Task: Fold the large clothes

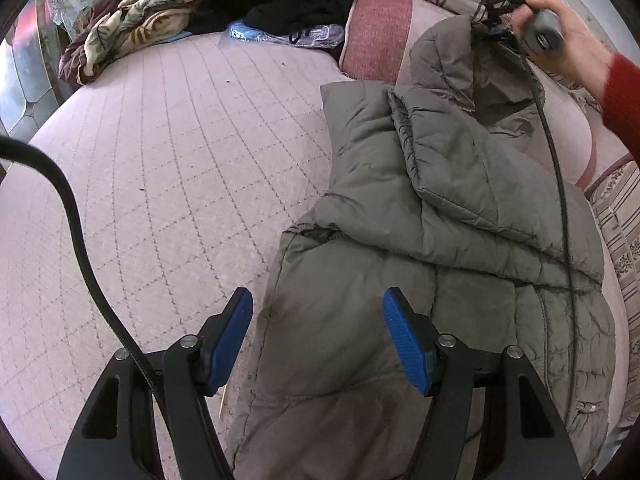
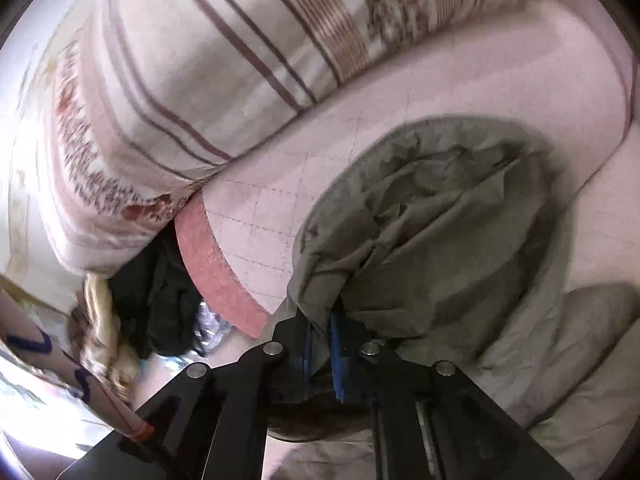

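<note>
While the jacket is lifted at one end, the scene is laid out as follows.

Bed: covered by a pink quilted sheet; most of the left wrist view is filled by it.

Jacket: a grey padded coat is spread along the right side of the bed, partly folded over itself; its hood is raised off the sheet.

Pillow: a striped, flowered pillow is seen beyond the hood, at the head of the bed.

Blanket: a crumpled patterned blanket is piled at the far edge, beside dark clothes.

Left gripper: held over the lower part of the jacket, blue fingers spread wide, nothing between them.

Right gripper: fingers pinched on the hood's edge.

Right hand: wrapped around the gripper handle, red sleeve shown.
</note>
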The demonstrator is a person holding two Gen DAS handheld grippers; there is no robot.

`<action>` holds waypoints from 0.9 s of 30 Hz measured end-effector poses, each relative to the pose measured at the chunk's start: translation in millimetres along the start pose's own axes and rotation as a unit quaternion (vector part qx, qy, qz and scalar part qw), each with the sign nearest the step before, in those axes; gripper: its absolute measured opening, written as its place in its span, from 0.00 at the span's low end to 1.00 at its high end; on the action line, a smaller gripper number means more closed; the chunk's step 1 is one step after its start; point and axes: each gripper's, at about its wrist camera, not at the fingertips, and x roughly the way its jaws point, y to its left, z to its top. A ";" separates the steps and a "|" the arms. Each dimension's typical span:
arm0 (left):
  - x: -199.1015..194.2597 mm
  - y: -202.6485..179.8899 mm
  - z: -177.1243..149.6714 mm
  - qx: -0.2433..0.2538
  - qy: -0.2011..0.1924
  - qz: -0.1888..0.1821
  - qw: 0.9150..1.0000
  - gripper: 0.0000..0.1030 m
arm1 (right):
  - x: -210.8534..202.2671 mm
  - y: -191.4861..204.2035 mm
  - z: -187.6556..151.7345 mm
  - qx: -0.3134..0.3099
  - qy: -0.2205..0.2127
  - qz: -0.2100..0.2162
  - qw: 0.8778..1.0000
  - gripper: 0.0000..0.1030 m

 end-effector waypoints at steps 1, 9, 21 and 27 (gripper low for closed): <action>-1.9 -0.5 0.2 0.000 -0.003 0.000 1.000 0.65 | -8.4 1.2 -5.0 -0.020 -0.005 -0.005 1.000 0.07; -15.7 2.7 -1.5 -0.010 -0.014 -0.008 1.000 0.65 | -109.0 -5.9 -77.8 -0.126 -0.008 0.012 0.992 0.05; -29.7 18.6 -3.9 -0.041 -0.025 -0.008 0.999 0.65 | -230.6 -76.7 -254.3 -0.170 0.030 0.049 0.984 0.05; -35.6 31.0 -1.0 -0.058 -0.030 -0.005 0.998 0.65 | -181.0 -112.7 -309.5 -0.125 0.078 0.013 0.989 0.04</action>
